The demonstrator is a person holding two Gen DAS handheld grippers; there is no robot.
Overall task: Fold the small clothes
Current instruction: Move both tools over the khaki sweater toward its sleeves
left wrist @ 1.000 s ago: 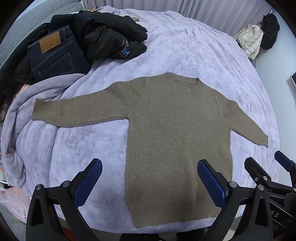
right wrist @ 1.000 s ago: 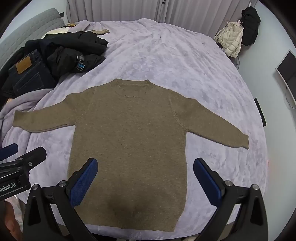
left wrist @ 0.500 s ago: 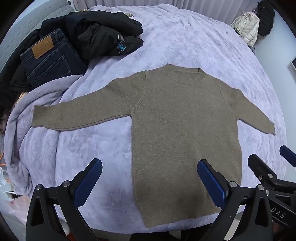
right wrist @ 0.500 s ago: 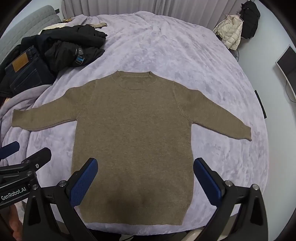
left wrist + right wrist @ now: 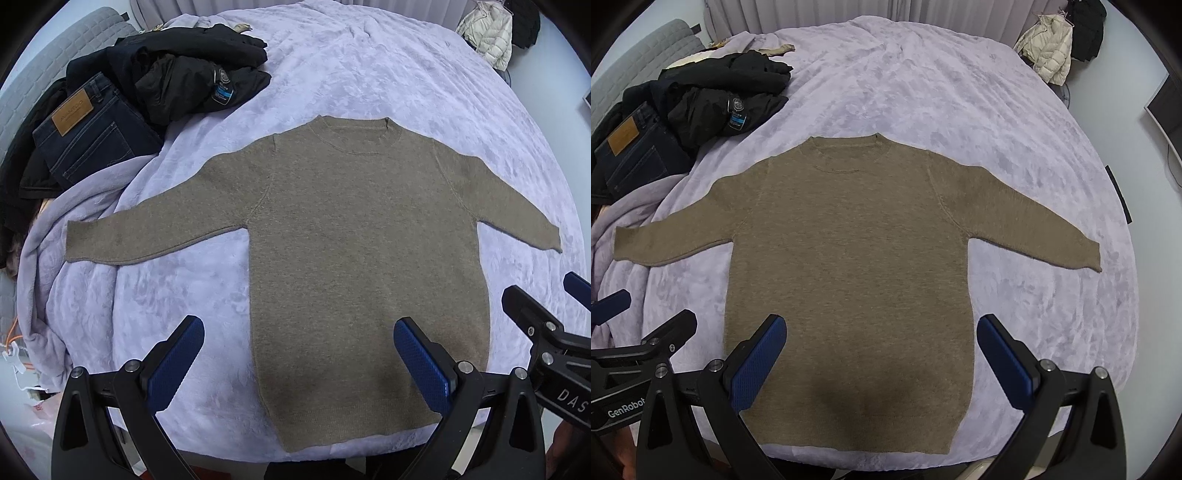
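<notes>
A brown knit sweater (image 5: pixel 362 236) (image 5: pixel 849 251) lies flat on the lilac bed cover (image 5: pixel 351 66) (image 5: pixel 923 81), front up, both sleeves spread out sideways and the hem nearest me. My left gripper (image 5: pixel 299 354) hovers open above the hem's left part, its blue pads wide apart and empty. My right gripper (image 5: pixel 882 350) hangs open over the lower middle of the sweater, also holding nothing. Each gripper shows at the edge of the other's view: the right gripper (image 5: pixel 546 306) and the left gripper (image 5: pixel 646 317).
Dark jeans (image 5: pixel 88 136) (image 5: pixel 631 155) and a black jacket (image 5: pixel 192 77) (image 5: pixel 724 92) are piled at the bed's far left. A pale puffer coat (image 5: pixel 487 33) (image 5: pixel 1049 48) hangs at the far right by the wall. The cover bunches into folds at the left edge (image 5: pixel 62 295).
Both grippers have moved forward and a little higher over the bed, so the sweater sits lower and more centred in each view. The sweater has not moved, and both grippers stay open.
</notes>
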